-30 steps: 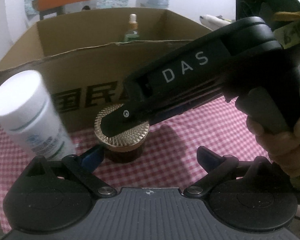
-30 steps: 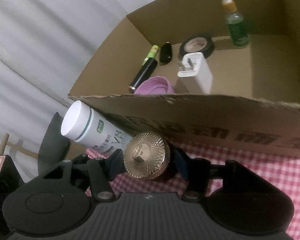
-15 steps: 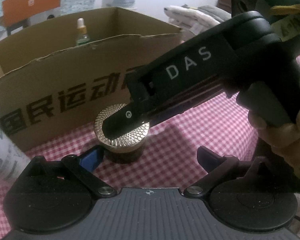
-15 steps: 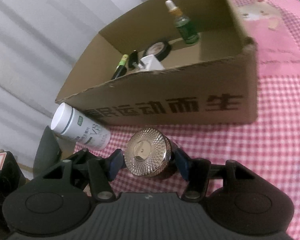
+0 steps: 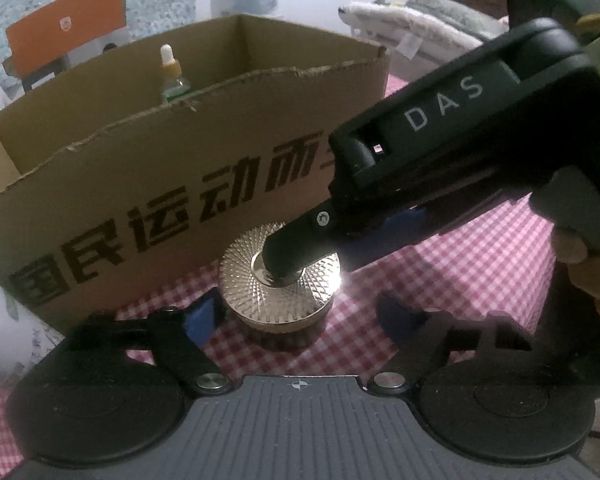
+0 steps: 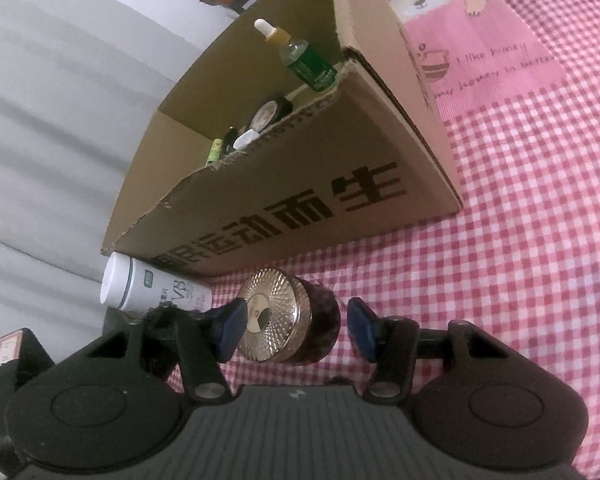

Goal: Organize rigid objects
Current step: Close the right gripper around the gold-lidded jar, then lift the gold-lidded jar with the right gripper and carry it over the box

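1. Both claws have just been narrowing. The left gripper (image 5: 300,314) has drawn in a good deal and the right gripper (image 6: 295,327) a little, each with the gold-lidded jar (image 5: 278,292) between its fingers.
2. Neither has clamped yet. In the right wrist view the left pad sits at the lid's edge, while the right pad stands clear of the dark body. The left gripper's fingers are also apart from the jar, so both claws are released.
3. The left wrist view has swung: the white bottle (image 6: 152,290) has slid to its left edge, and the jar is now centred.
4. For the task, this reads as the grasp step — the jar is not yet lifted toward the cardboard box (image 5: 180,168), which stands just beyond it.
5. The jar stands on the checked cloth (image 6: 500,280), near the box's front wall.
6. It is squat, with its axis upright and the lid facing up — the tilt in the right wrist view looks like camera roll.
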Available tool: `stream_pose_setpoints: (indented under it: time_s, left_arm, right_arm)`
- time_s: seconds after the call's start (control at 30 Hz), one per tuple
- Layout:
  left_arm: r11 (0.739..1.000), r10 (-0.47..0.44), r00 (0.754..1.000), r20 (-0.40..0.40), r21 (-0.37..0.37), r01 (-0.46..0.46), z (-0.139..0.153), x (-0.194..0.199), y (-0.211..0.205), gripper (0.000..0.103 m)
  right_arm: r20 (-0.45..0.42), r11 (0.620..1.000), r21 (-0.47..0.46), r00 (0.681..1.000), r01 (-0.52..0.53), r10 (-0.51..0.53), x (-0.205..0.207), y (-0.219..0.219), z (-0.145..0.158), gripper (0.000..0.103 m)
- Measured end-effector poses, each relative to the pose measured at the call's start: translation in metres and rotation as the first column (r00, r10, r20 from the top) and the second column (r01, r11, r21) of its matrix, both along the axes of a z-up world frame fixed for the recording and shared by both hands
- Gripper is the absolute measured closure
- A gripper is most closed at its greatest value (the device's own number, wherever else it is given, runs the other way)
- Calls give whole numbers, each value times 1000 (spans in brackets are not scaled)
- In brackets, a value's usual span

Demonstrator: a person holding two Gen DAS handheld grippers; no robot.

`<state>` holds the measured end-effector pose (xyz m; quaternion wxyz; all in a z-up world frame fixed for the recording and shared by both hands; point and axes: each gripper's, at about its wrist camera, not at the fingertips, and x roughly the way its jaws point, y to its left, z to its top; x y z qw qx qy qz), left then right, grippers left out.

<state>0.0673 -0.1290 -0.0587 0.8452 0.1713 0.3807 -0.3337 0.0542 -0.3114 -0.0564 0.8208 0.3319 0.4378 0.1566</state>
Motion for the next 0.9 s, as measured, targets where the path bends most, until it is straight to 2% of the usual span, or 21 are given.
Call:
stream_pose_setpoints:
  time_s: [0.13, 0.3, 0.5, 0.7, 0.9]
  left_arm:
    - [1000, 28, 999, -14, -2, -28, -1, 4, -1, 31]
    - [998, 63, 998, -19, 4, -63, 2, 7, -1, 47]
    - [998, 64, 997, -38, 12, -64, 4, -6, 0, 47]
    - [998, 61, 998, -24, 29, -60, 3, -14, -3, 46]
    - [998, 64, 998, -23, 31, -63, 3, -12, -8, 44]
  right_arm:
    - [-4, 1000, 11, 1000, 4, -4, 1, -3, -2, 50]
    - [2, 1000, 11, 1000, -8, 8, 4, 0, -3, 55]
    - [-5, 1000, -2, 1000, -16, 16, -4, 10, -2, 54]
    - [-4, 1000, -15, 1000, -25, 25, -10, 14, -1, 53]
    - [-10, 999, -11, 1000, -30, 30, -8, 12, -4, 48]
